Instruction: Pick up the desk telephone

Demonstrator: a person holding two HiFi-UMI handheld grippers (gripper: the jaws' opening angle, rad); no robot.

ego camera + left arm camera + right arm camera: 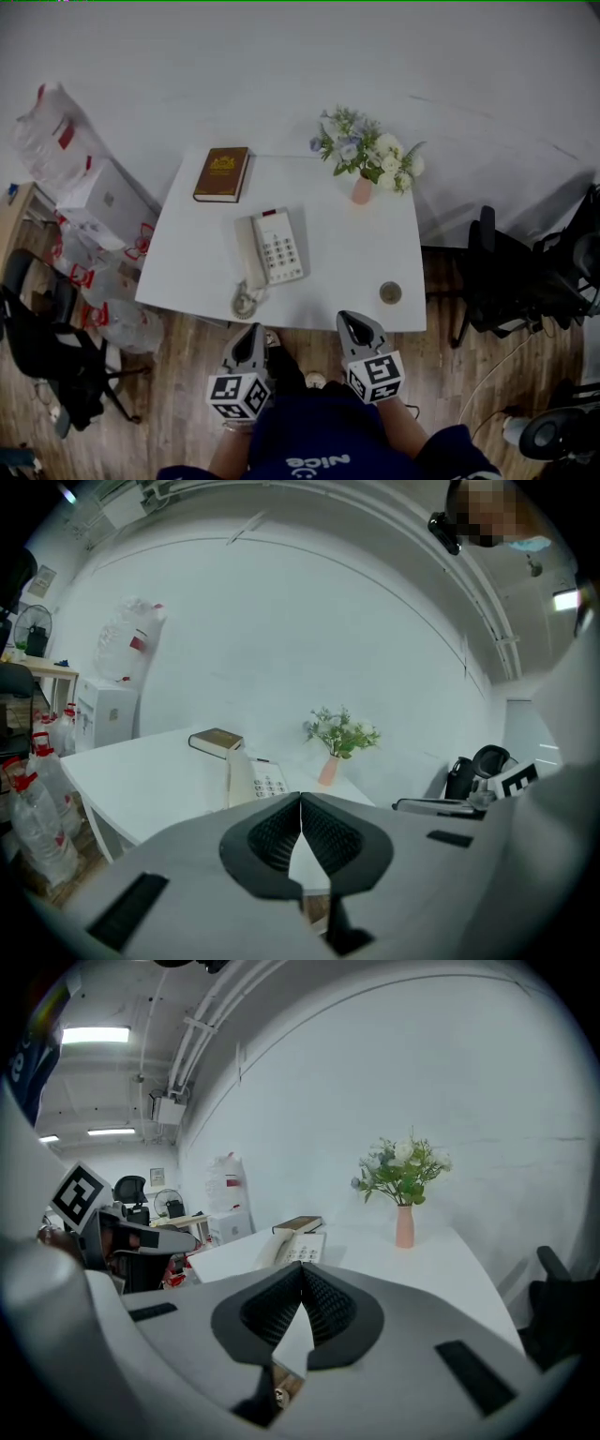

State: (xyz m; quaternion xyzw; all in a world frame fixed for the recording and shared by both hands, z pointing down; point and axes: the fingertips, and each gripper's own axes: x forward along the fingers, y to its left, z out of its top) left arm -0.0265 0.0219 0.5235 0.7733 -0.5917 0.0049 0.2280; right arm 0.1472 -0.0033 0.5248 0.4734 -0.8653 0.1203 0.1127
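the head view looks steeply down from above the person (pixel 319 441) onto the whole white table (pixel 356 253), from fairly far off. the left gripper view and the right gripper view sit low by the table's near edge, side by side, facing across it to the wall (pixel 281 649). all three share the telephone (pixel 277 246), book (pixel 222 173) and vase (pixel 363 189).

Telephone (pixel 270 248) on table (pixel 337 253) centre; book (pixel 222 173) behind-left, flower vase (pixel 364 186) behind-right; bags (pixel 122 323) left.

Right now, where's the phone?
In the head view the desk telephone sits near the middle of the white table, on the near side of the brown book and left of the pink flower vase.
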